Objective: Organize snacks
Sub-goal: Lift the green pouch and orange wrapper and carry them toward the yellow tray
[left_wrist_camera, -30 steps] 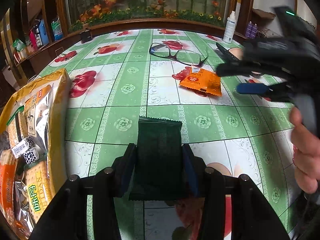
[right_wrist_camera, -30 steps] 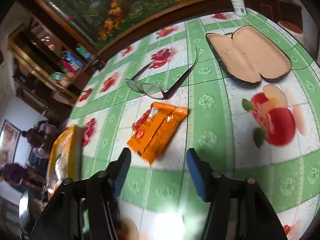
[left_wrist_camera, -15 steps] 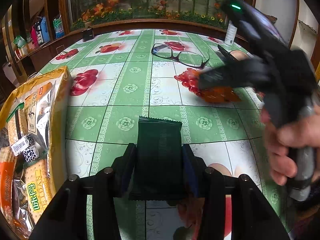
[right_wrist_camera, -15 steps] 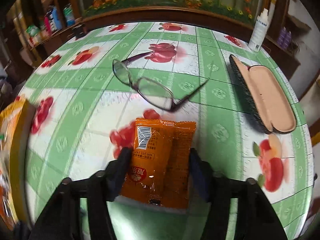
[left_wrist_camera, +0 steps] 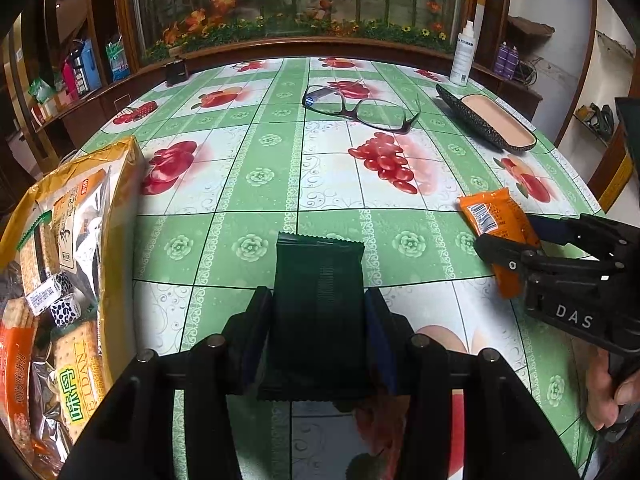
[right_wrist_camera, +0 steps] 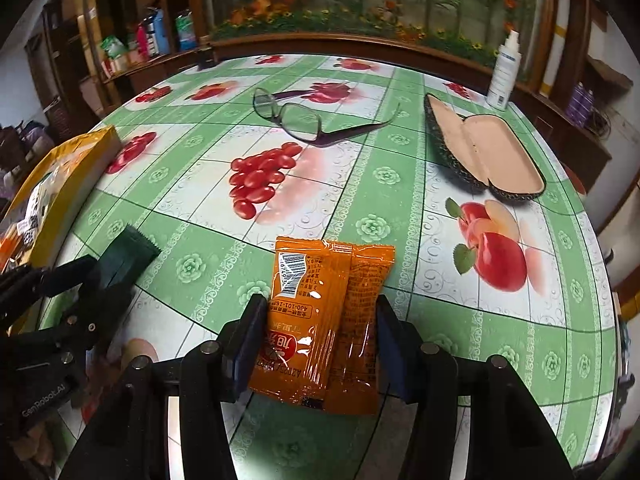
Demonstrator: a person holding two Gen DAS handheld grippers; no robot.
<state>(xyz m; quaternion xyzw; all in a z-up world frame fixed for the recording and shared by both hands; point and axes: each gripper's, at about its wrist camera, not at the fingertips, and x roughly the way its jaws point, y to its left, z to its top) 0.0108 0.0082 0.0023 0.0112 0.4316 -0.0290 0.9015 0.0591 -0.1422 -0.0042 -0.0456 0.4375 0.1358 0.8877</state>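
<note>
Your right hand-held gripper (right_wrist_camera: 316, 340) grips the orange packet (right_wrist_camera: 324, 320) lengthwise, its jaws just having eased slightly, your left hand-held gripper (left_wrist_camera: 318, 336) clamps the dark packet (left_wrist_camera: 320, 304), and the snack bag (left_wrist_camera: 60, 260) lies leftward, nearer your left.

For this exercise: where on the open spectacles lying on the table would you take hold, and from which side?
The spectacles lie unfolded with lenses toward the far left and both arms splayed. I would probably grip the bridge between the lenses, coming down from above, pads across the frame's thin front. That spot is central and stiff; the long arm would likely flex or swing.
</note>
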